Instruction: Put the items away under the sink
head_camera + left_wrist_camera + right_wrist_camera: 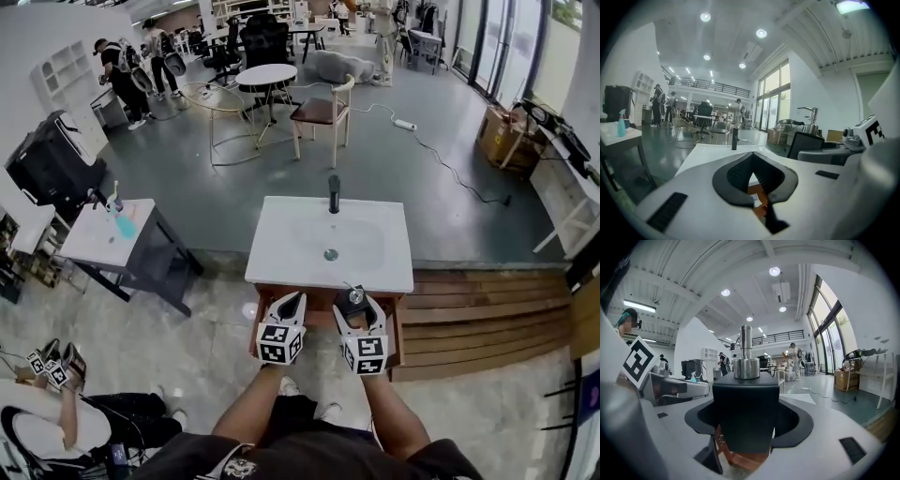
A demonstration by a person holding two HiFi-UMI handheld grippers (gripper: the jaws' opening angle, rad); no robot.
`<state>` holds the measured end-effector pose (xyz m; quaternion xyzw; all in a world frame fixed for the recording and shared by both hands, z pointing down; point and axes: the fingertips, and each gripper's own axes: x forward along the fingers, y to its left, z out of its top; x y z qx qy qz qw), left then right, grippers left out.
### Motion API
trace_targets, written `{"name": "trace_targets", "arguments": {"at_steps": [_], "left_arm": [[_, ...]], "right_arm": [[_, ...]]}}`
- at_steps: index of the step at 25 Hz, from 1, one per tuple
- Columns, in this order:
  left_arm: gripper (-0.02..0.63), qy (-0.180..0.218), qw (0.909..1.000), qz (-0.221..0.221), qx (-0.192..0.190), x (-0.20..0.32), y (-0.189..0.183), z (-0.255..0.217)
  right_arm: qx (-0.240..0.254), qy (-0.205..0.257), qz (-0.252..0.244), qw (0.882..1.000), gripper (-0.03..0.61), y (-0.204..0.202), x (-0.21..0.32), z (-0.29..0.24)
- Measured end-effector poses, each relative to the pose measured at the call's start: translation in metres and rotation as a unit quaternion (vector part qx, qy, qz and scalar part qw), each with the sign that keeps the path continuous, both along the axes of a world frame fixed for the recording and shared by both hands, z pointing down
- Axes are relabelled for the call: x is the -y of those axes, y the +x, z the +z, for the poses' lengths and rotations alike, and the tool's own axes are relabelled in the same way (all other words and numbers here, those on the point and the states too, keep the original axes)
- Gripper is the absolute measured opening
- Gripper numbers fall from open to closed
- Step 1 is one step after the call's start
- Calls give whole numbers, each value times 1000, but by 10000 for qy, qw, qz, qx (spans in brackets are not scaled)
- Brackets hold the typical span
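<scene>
A black soap dispenser (746, 413) with a shiny pump was pinched in the right gripper (353, 305), just in front of the sink (281, 258). The left gripper (291, 305) was pressed together, with nothing in it. The bottle looked hard and smooth, maybe slippery, so it was best held by its flat sides, not the pump

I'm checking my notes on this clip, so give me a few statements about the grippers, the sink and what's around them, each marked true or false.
1. The right gripper holds a black soap dispenser with a silver pump. True.
2. The left gripper holds a blue spray bottle. False: its jaws are together on nothing; the spray bottle stands on the side table.
3. The sink has a white faucet. False: the faucet is black.
4. A chair with a brown seat stands beyond the sink. True.
</scene>
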<state>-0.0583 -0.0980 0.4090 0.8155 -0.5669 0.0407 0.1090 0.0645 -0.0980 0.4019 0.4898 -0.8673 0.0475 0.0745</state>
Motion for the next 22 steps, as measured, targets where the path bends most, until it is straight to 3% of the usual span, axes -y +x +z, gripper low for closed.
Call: {"name": "trace_targets", "arguments": {"at_steps": [5, 10, 17, 22], "left_arm": [[6, 169, 9997, 134, 101, 2, -7, -5], [6, -4, 9993, 286, 235, -13, -25, 15], [6, -259, 9968, 637, 405, -3, -45, 70], [6, -288, 9969, 610, 413, 6, -49, 111]], "right_arm": [[-48, -47, -109, 9999, 325, -20, -9, 12], [-48, -184, 76, 9998, 325, -34, -16, 24], [61, -217, 282, 9993, 325, -56, -5, 52], [-40, -82, 294, 9995, 325, -62, 3, 91]]}}
